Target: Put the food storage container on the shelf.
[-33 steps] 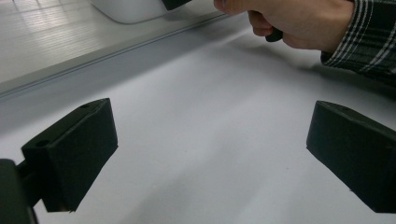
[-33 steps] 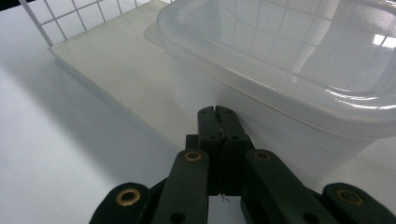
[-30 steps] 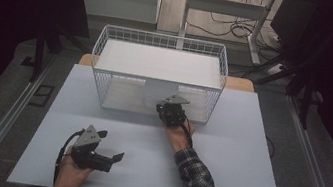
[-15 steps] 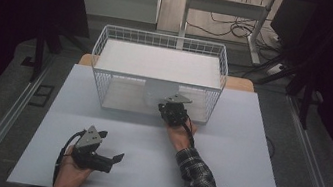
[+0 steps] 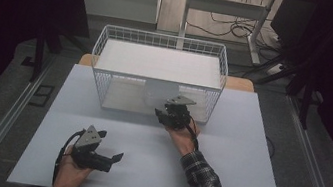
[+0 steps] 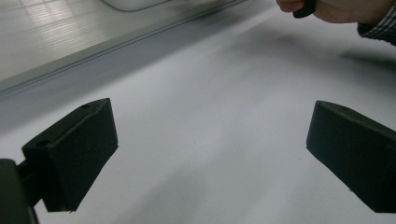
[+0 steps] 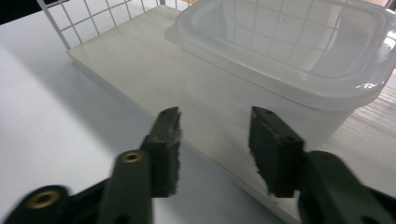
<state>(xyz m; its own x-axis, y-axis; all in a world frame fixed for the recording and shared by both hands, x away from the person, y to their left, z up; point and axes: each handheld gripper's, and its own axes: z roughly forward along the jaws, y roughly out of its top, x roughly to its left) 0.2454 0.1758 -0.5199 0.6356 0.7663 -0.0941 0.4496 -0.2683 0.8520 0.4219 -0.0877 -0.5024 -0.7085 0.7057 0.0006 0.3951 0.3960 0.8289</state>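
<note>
The clear plastic container sits inside the white wire basket, at its open front. The right gripper hangs just before it, its 2 jaws having just been opening, part-wide with nothing between them. Judged step: letting go; next, backing away cleanly. The left gripper rests on the tabletop near the basket, jaws wide, empty. No readable writing.

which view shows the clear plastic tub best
The right gripper view: the clear lidded plastic tub sits close, on the lower shelf of the white wire rack. In the high view it is a pale shape behind the wires; the left gripper view catches one blurred corner.
</note>
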